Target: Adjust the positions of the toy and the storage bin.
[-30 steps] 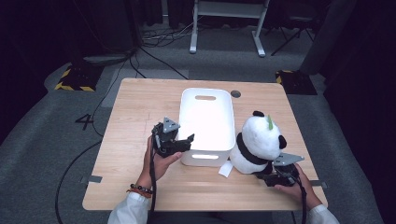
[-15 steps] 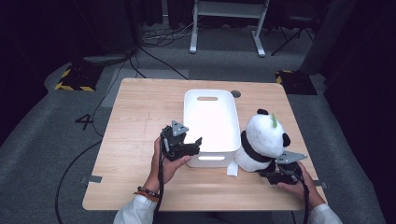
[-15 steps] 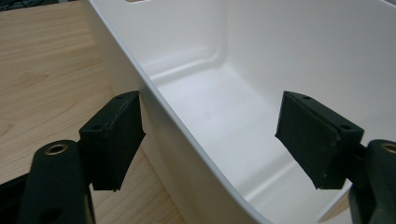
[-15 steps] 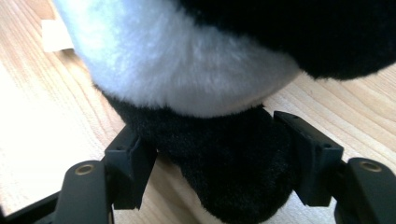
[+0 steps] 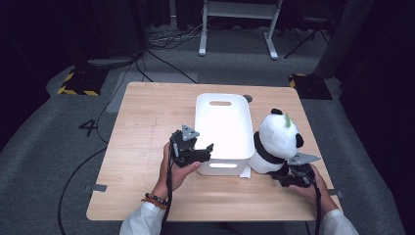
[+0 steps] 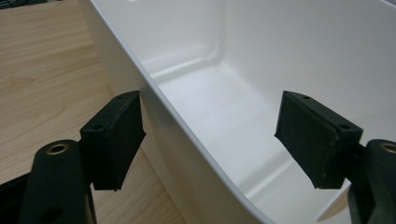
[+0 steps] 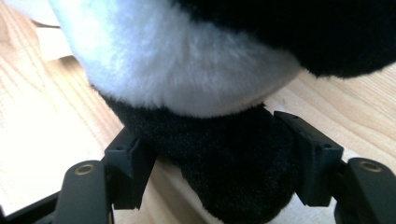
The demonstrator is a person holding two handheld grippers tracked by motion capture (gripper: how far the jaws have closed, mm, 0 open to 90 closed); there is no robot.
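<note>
left gripper view: left gripper (image 6: 210,135) jaws spread astride the white plastic bin's (image 6: 154,100) bare-floored near wall; right gripper (image 7: 219,163) clenches the black-and-white plush panda's (image 7: 187,70) leg.

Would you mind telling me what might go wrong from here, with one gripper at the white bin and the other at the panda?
1. The left gripper stands open astride the white bin's side wall; closing on that thin wall may tip or drag the bin.
2. The right gripper pinches only a black limb of the plush panda; the soft fur could slip, or the heavy body may swing and knock the bin.
</note>
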